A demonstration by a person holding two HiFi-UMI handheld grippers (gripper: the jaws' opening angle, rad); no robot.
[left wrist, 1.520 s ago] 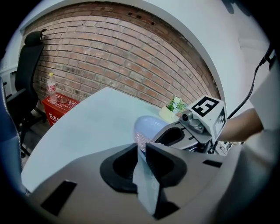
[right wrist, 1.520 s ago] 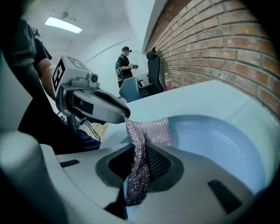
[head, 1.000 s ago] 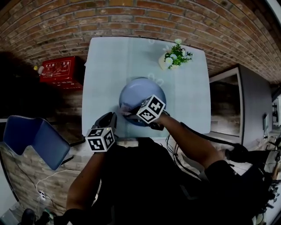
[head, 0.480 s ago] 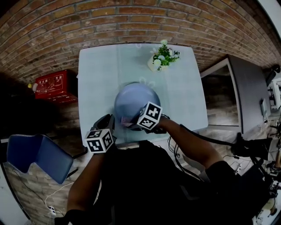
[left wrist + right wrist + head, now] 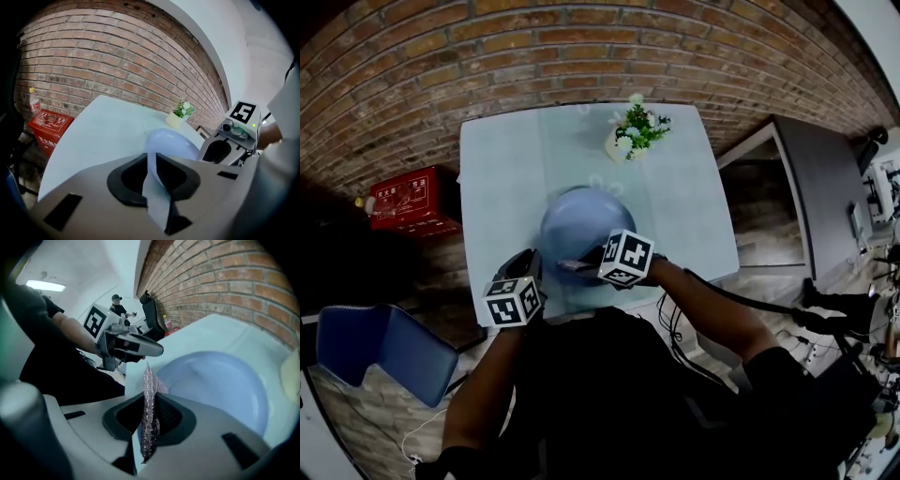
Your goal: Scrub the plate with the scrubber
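On pale table [image 5: 499,169], round blue plate [image 5: 577,221]

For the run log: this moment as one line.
left tongs: shut on rim of blue plate | right tongs: shut on silvery scrubber | scrub contact: unclear

Pale table [image 5: 499,178]: small flower pot [image 5: 625,139] near its far edge, blue plate [image 5: 577,221] toward the near edge

No text can be read; the white print on the red box [image 5: 405,200] is too small.
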